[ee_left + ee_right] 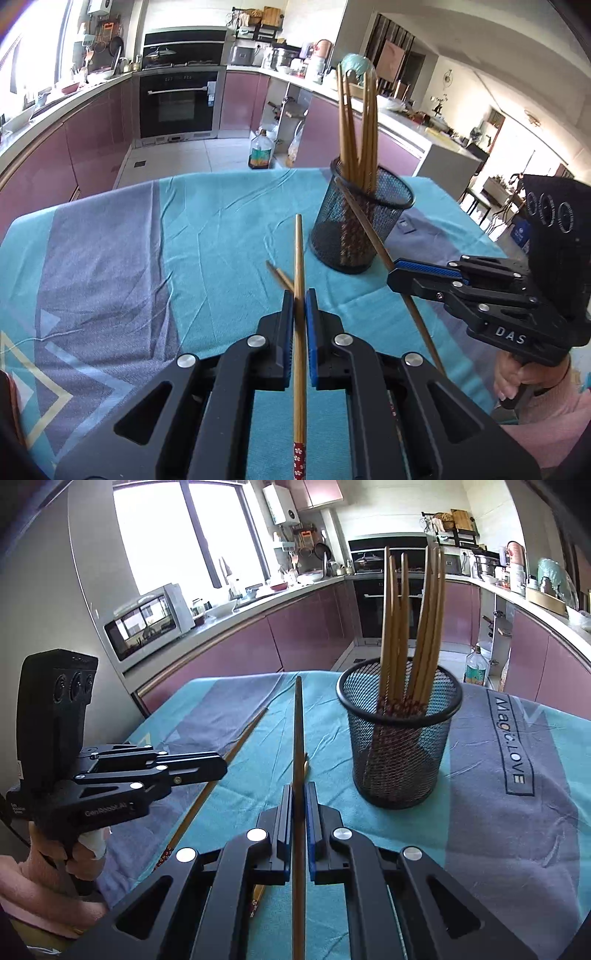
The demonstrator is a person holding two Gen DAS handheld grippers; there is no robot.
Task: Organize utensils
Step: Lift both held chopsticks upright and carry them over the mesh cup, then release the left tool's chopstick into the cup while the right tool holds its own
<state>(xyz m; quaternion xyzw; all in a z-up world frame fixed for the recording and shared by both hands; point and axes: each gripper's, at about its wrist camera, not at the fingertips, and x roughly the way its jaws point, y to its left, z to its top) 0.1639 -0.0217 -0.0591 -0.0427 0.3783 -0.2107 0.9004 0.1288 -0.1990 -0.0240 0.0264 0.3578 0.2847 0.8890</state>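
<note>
Chopsticks are split between the two hands and the mesh cup (360, 221). Left tongs (299, 306) are pinched narrow on one chopstick (299, 258) that points away over the desk (221, 206). Right tongs (299, 801) are likewise closed on another chopstick (297, 731), just left of the cup. A bundle of chopsticks (410, 627) stands upright in the cup at the far right of the desk. One more chopstick (280, 277) lies loose on the teal cloth near the left tongs.
</note>
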